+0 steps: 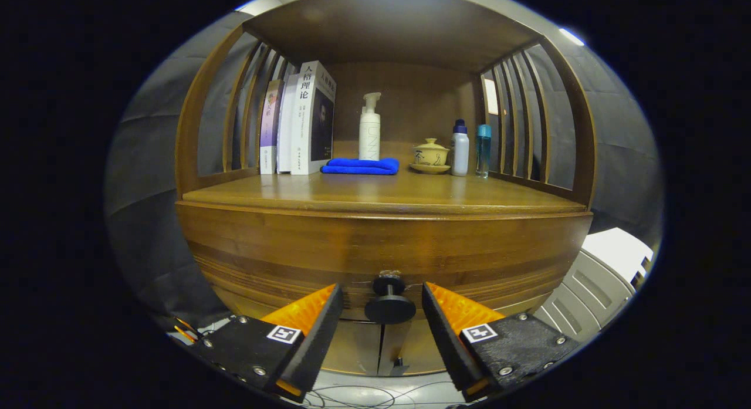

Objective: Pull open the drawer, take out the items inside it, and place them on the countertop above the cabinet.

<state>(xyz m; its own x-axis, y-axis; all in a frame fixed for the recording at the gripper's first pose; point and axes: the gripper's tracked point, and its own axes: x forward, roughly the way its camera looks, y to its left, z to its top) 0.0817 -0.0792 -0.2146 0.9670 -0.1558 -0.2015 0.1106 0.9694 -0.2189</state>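
Between the spread fingers of the gripper (381, 303), held level at the closed brown wooden drawer (381, 250), sits its round black knob (389, 306), untouched by either finger. Beyond, on the wooden countertop (381, 195): three upright books (299, 124), one folded blue cloth (361, 166), three bottles (459, 146), one lidded ceramic cup (430, 155).

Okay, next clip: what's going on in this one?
A person's hand-held gripper is lined up on the round black knob of the wooden cabinet's drawer. The knob sits between the open fingers, which don't touch it yet, and the drawer looks closed. On the wooden countertop above stand some upright books, a folded blue cloth, a white pump bottle, a lidded ceramic cup and two small bottles.
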